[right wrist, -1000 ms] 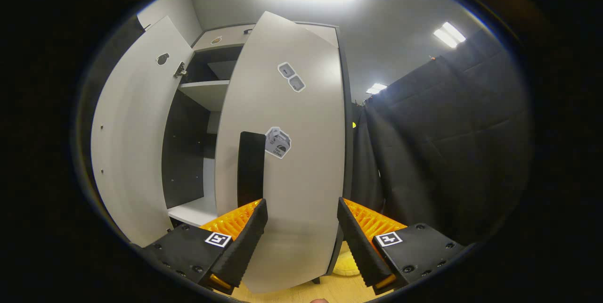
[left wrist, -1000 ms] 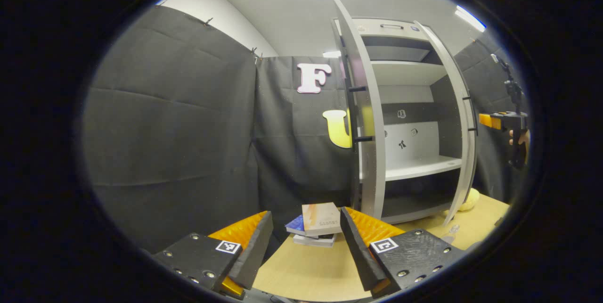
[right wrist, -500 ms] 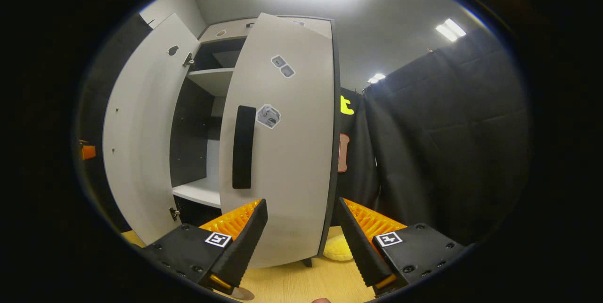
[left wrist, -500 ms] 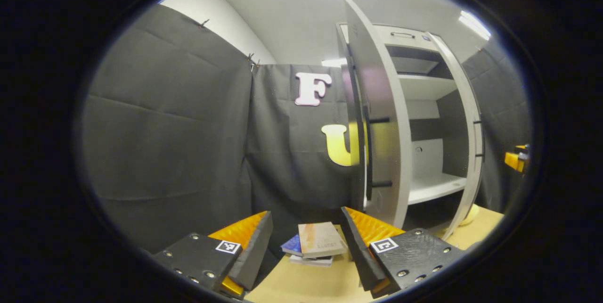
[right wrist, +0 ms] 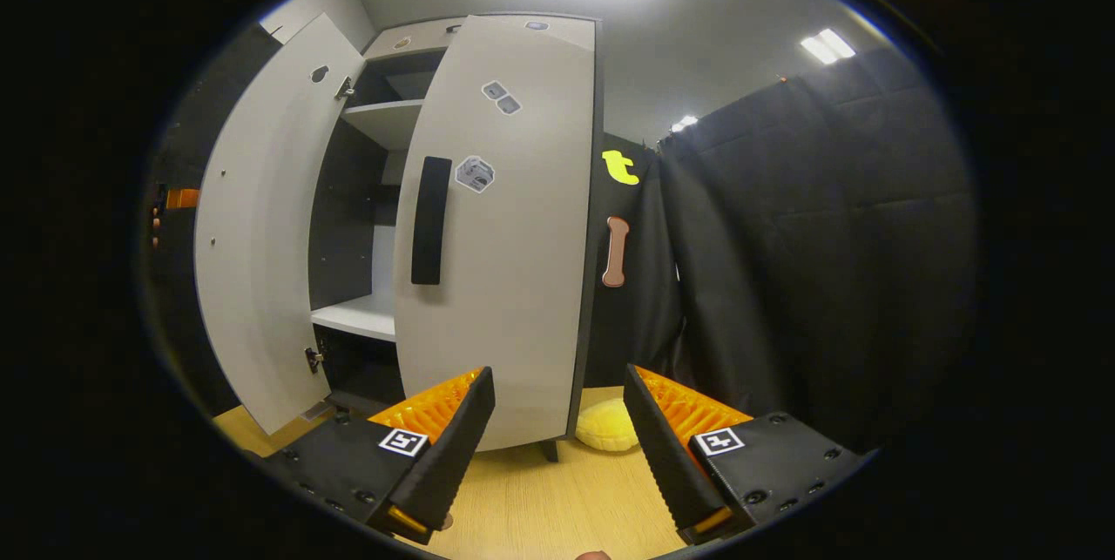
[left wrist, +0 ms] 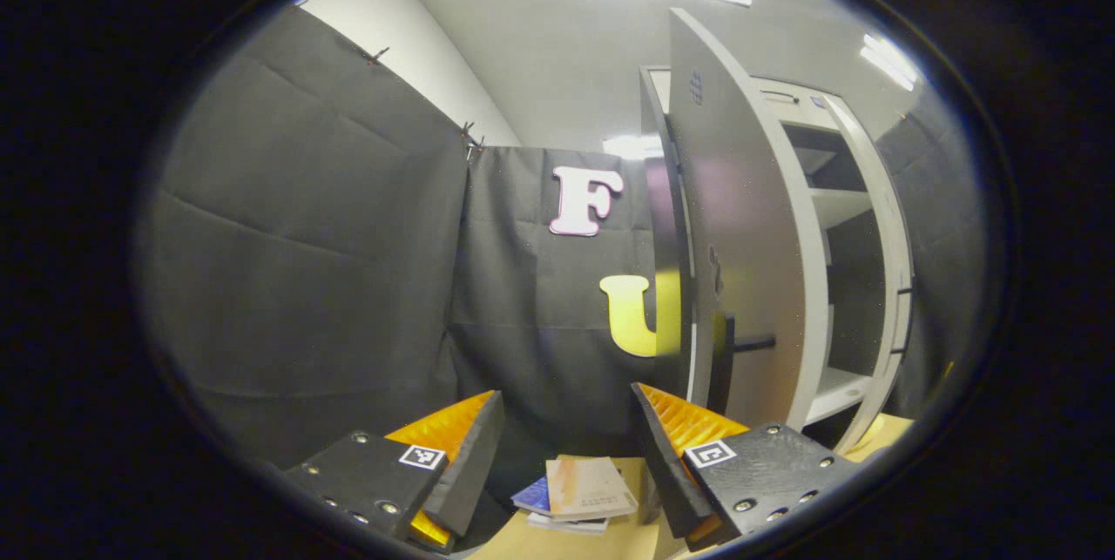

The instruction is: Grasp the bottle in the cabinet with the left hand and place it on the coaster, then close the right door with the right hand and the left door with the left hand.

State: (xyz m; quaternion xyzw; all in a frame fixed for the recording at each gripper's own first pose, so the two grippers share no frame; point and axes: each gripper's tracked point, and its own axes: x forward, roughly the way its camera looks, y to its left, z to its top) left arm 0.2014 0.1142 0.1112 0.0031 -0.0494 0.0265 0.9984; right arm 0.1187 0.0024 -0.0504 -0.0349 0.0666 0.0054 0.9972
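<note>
The grey cabinet's left door (left wrist: 740,264) stands partly swung in, its outer face towards my left gripper (left wrist: 566,455). That gripper is open and holds nothing; its right finger (left wrist: 666,455) sits just below the door's dark handle (left wrist: 725,351). Past the door's edge I see the cabinet's shelves (left wrist: 841,203). My right gripper (right wrist: 557,447) is open and hangs a little way back from the right door (right wrist: 505,238), whose black handle (right wrist: 431,220) faces me. The left door's inner face (right wrist: 261,229) shows beyond a gap onto a white shelf (right wrist: 357,316). The left gripper (right wrist: 179,199) peeks past that door's edge.
A small stack of books (left wrist: 579,490) lies on the wooden table (right wrist: 557,508) between my left fingers. A yellow soft object (right wrist: 610,429) rests by the cabinet's right foot. Black cloth walls close in behind and on both sides.
The left door has swung further in and now hides most of the shelves in the left gripper view. My right gripper has drawn back from the right door, which has turned further in.
</note>
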